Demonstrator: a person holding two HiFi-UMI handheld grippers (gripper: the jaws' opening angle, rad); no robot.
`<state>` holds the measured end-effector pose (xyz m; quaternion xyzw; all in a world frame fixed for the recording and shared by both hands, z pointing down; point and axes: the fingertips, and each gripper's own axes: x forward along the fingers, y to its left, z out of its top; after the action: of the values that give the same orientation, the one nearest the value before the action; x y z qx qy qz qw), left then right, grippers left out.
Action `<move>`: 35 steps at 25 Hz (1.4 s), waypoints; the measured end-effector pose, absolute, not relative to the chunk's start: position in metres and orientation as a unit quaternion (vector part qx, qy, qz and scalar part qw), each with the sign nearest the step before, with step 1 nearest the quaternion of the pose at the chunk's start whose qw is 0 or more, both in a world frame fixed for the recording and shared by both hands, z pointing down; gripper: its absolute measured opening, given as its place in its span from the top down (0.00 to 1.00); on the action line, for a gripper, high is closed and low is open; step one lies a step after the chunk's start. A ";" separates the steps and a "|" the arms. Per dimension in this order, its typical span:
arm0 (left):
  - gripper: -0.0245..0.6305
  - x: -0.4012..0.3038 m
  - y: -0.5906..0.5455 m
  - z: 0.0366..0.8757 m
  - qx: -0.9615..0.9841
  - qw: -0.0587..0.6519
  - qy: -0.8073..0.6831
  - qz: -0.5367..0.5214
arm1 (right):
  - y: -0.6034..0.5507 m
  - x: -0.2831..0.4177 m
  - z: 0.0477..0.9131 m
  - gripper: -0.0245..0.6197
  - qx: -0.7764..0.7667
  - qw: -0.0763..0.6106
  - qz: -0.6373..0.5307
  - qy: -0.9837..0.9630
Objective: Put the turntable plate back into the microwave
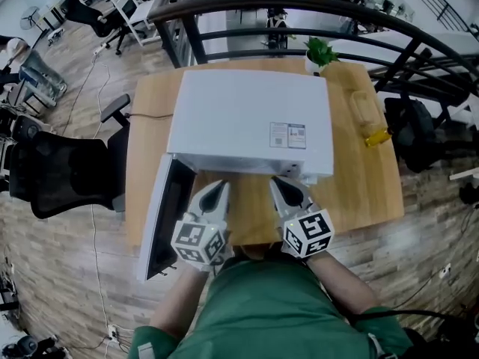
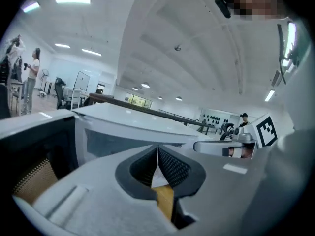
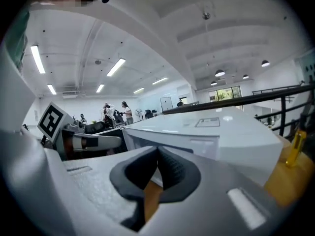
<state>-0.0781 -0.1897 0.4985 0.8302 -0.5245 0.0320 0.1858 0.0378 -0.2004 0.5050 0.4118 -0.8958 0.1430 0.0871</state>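
Plant (image 1: 320,51) behind microwave (image 1: 251,118): head view only

Smooth white microwave (image 1: 251,122) on matt wooden table (image 1: 374,185).

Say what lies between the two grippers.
Nothing: in the head view only bare table shows between the left gripper and the right gripper, both shut and empty in front of the microwave.

No lettering is legible anywhere. The white box-shaped microwave (image 1: 247,118) has a small rectangular label (image 1: 288,135) on its top, but the print is too small to read.
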 end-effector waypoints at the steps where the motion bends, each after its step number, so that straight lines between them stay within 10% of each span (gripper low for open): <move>1: 0.94 -0.082 -0.188 0.489 0.828 0.179 -0.531 0.021 | -0.201 0.039 0.499 0.96 0.414 0.086 0.133 -0.897; 35: 0.94 -0.079 -0.150 0.387 0.839 0.017 -0.544 0.010 | -0.173 0.045 0.381 0.96 0.418 0.011 0.002 -0.909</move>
<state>-0.0795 -0.1500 0.3866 0.8391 -0.5435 0.0103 0.0169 0.0453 -0.1725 0.3812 0.4175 -0.9086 0.0022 0.0106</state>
